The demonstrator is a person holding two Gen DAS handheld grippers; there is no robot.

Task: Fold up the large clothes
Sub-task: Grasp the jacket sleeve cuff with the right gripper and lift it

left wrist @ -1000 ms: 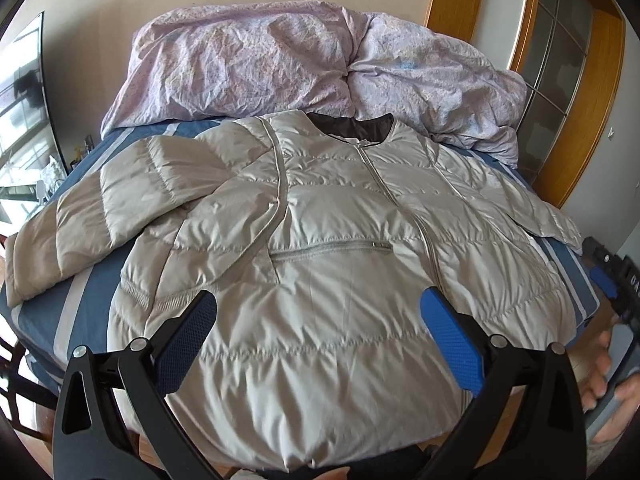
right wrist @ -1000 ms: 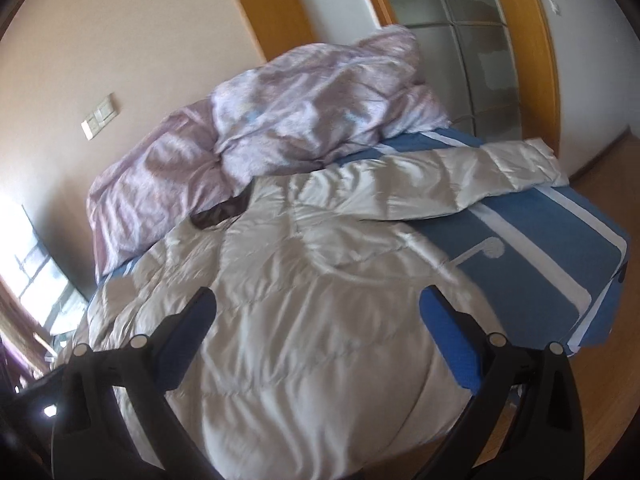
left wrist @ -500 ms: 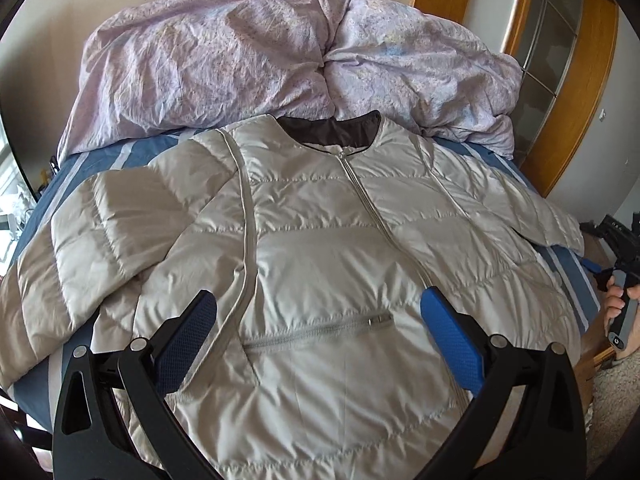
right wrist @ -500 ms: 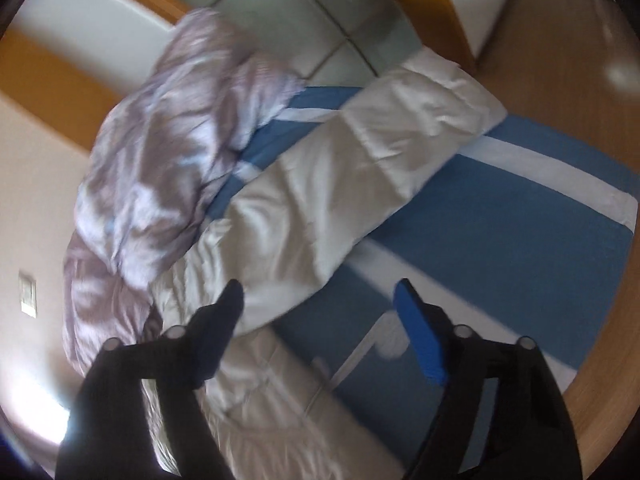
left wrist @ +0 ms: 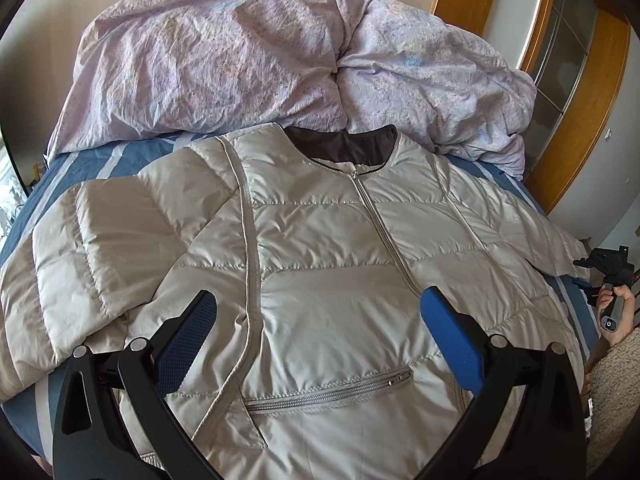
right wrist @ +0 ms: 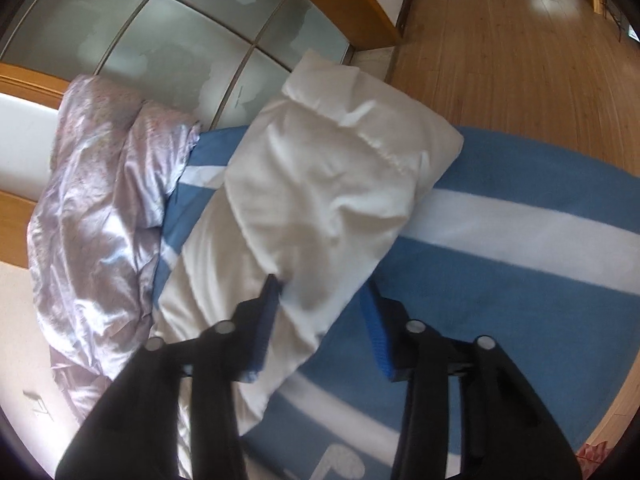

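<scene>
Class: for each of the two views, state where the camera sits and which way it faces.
Left wrist: behind the left tongs, looking up the bed over the jacket toward the duvet; a hand shows.
Right wrist: behind the right tongs, closing around the jacket's sleeve.
Shared: jacket, duvet, striped bedcover.

Left gripper (left wrist: 318, 318) held out with jaws spread wide, nothing between the blue pads (left wrist: 452, 344). Right gripper (right wrist: 320, 300) angled downward, jaws closing around a pale sleeve (right wrist: 320, 184). Bare hand (left wrist: 614, 312) wrapped around its handle.
</scene>
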